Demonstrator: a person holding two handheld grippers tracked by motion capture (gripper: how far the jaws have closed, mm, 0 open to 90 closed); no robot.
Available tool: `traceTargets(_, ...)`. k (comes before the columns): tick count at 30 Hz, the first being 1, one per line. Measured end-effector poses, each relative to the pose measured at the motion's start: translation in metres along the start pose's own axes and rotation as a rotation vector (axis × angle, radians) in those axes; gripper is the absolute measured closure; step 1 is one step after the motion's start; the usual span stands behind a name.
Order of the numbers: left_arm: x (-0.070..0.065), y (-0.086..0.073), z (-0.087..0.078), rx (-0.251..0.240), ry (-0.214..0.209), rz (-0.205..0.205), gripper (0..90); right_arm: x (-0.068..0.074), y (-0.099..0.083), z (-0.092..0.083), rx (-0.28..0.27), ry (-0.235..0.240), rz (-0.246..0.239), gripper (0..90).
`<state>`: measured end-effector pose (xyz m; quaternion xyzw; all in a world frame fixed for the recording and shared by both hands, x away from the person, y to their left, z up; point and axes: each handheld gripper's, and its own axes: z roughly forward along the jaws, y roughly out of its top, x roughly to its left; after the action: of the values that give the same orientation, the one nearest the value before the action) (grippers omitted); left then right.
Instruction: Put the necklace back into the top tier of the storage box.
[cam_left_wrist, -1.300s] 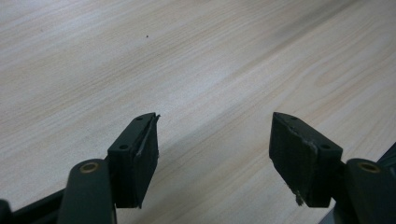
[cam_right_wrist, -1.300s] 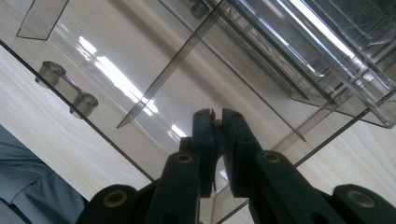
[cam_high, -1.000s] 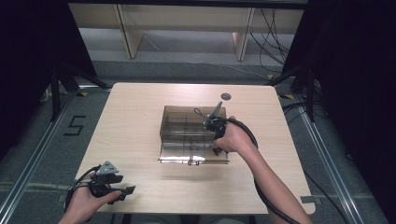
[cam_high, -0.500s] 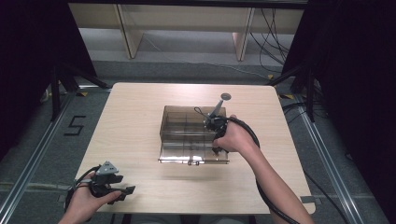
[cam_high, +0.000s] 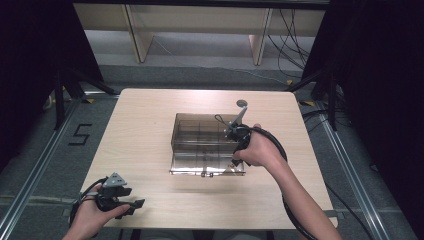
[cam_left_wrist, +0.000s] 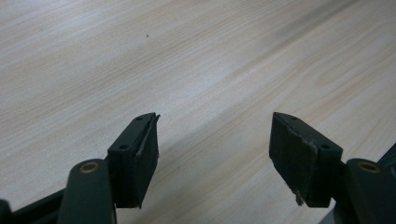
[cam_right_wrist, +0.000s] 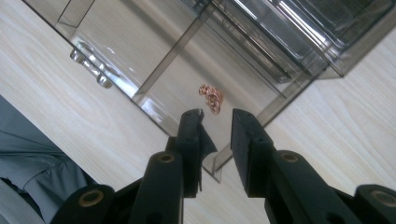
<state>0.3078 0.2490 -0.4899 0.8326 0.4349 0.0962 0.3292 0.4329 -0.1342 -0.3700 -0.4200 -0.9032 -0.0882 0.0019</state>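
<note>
Copper-coloured chain (cam_right_wrist: 211, 98) lies in the near-right compartment of the clear organiser box (cam_high: 186, 162), apparently just deposited, as the right gripper (cam_right_wrist: 217, 123), its jaws just opening, hovers above empty.

High view looks down on the whole table (cam_high: 150, 130); both tool views sit close above its wood.

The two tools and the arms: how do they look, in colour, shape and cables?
Both tools are black with two flat, blocky jaws and brass-coloured rivets at the joints. The left tool has a grey three-cornered plate on top. The right tool trails a black cable looping beside the forearm. Both forearms are bare; no sleeves are visible.
</note>
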Motion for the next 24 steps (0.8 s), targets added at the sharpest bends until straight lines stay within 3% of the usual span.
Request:
traceTargets(2, 0.0, 0.0, 0.0, 0.0, 0.0, 0.001, 32.8, -0.001, -0.004, -0.003, -0.013, -0.004, -0.013, 73.4)
traceTargets(5, 0.0, 0.0, 0.0, 0.001, 0.001, 0.0, 32.8, -0.001, -0.011, -0.007, -0.024, -0.004, 0.019, 72.8)
traceTargets(7, 0.0, 0.0, 0.0, 0.001, 0.001, 0.001, 32.8, -0.003, -0.015, -0.008, -0.032, -0.006, 0.002, 72.4)
traceTargets(12, 0.0, 0.0, 0.0, 0.001, 0.007, 0.002, 32.7, -0.006, -0.026, -0.01, -0.044, 0.001, 0.02, 71.7)
traceTargets(14, 0.0, 0.0, 0.0, 0.004, 0.003, 0.002, 32.7, -0.008, -0.029, -0.009, -0.054, -0.003, 0.002, 71.6)
traceTargets(15, 0.0, 0.0, 0.0, 0.002, 0.006, 0.002, 32.7, -0.009, -0.035, -0.011, -0.055, 0.005, 0.025, 71.2)
traceTargets(20, 0.002, 0.0, 0.001, 0.004, 0.015, 0.014, 32.8, -0.013, -0.044, -0.01, -0.07, -0.003, 0.029, 71.0)
traceTargets(22, 0.0, 0.0, 0.001, 0.004, 0.007, -0.001, 32.8, -0.015, -0.049, -0.01, -0.063, -0.001, 0.043, 71.0)
traceTargets(24, 0.002, 0.001, 0.001, 0.009, 0.02, 0.017, 32.7, -0.018, -0.054, -0.008, -0.066, 0.001, 0.045, 70.7)
